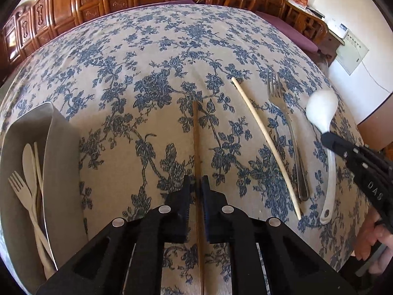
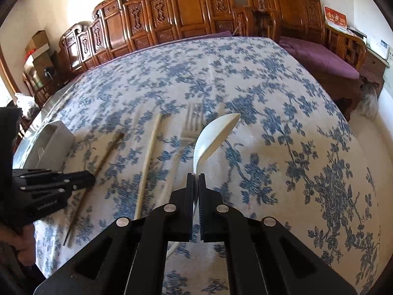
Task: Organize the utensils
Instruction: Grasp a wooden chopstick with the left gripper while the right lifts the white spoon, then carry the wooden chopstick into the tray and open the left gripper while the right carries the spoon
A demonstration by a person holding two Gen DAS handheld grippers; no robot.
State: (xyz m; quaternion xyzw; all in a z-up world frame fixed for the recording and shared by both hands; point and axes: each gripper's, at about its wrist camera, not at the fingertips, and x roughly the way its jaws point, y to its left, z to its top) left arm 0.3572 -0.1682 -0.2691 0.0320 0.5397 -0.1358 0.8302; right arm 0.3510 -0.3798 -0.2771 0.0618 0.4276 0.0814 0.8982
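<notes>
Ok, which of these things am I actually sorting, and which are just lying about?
Job:
- dark chopstick, in left gripper
- white spoon, in right gripper
- pale chopstick
- metal fork
- tray, with wooden fork and wooden spoon

Lying about:
- floral tablecloth
- carved bench
- purple cushion

Dark wooden chopstick (image 1: 196,147) lies lengthwise on the tablecloth, pinched between black pads. Pale chopstick (image 1: 265,145) and steel fork (image 1: 287,132) lie flat beside it toward the right edge. White ladle-spoon (image 2: 213,135) is clamped by its neck, bowl raised. Grey tray (image 1: 61,172) at the left edge holds a wooden spoon (image 1: 29,164), wooden fork (image 1: 19,186) and chopsticks.
</notes>
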